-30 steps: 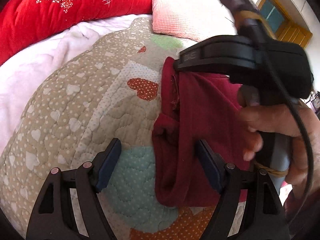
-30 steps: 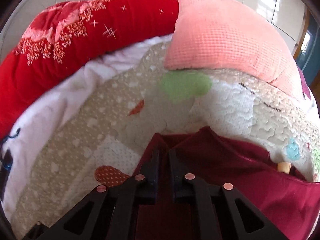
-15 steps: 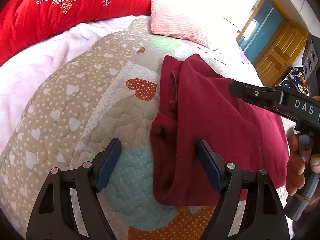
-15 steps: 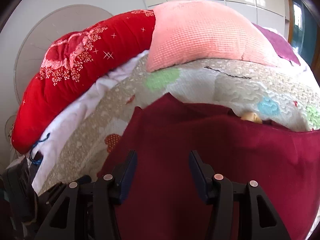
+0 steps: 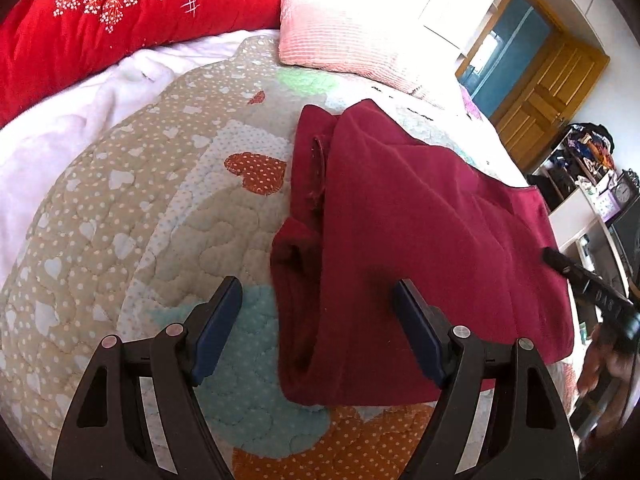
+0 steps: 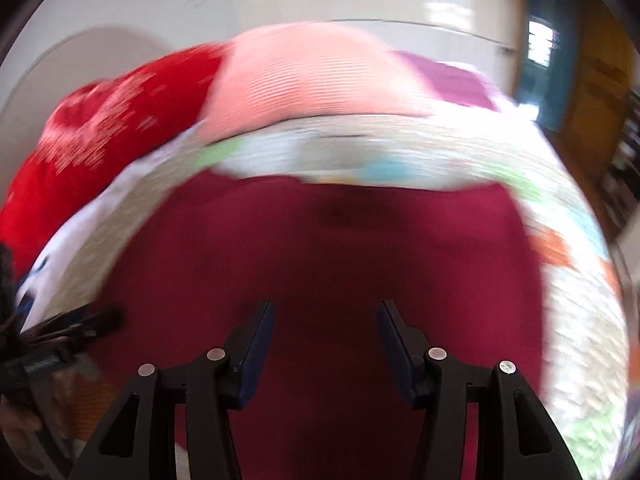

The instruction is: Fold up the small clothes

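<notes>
A dark red garment (image 5: 420,240) lies folded over on the patchwork quilt (image 5: 132,216), its left side bunched in a thick fold. My left gripper (image 5: 318,300) is open and empty, hovering over the garment's near left edge. My right gripper (image 6: 325,320) is open and empty above the garment (image 6: 328,248); that view is motion-blurred. The right gripper's body shows at the right edge of the left wrist view (image 5: 592,288), off the garment's right side.
A red flowered duvet (image 5: 120,12) and a pink pillow (image 5: 344,40) lie at the head of the bed. A white blanket (image 5: 60,128) lies at the left. A wooden door (image 5: 552,88) and cluttered shelves (image 5: 580,160) stand at the right.
My right gripper let go of the garment's top layer, opened and pulled back to the right, away from the far corner. The garment now lies folded flat. My left gripper has barely moved.
</notes>
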A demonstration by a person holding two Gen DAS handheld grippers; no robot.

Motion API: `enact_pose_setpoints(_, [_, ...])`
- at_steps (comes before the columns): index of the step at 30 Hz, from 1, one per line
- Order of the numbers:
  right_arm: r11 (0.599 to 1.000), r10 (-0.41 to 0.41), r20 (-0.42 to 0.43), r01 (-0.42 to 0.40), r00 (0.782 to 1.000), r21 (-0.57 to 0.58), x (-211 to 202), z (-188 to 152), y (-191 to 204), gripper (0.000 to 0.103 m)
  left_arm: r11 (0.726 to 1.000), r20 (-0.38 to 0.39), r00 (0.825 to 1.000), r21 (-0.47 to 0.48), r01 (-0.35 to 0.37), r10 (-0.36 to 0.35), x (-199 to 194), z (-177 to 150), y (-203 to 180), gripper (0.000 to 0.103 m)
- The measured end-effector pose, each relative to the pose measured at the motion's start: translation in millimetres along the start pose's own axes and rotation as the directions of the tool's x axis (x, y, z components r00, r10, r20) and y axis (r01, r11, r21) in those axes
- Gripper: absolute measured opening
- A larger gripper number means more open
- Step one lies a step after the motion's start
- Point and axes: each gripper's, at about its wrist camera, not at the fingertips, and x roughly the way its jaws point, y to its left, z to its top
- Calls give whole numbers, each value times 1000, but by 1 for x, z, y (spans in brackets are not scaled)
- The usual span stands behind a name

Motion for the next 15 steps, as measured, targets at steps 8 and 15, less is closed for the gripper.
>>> enact_pose_setpoints(8, [946,-142,6,134,990,293,-2,-1,-118,51,999,21,999,27,-27,27,2,-4,-3,81])
enact_pose_setpoints(15, [967,-194,-33,197,980,163,34,32,-113,11,999,21,999,29,-25,25,4,-2,-4,82])
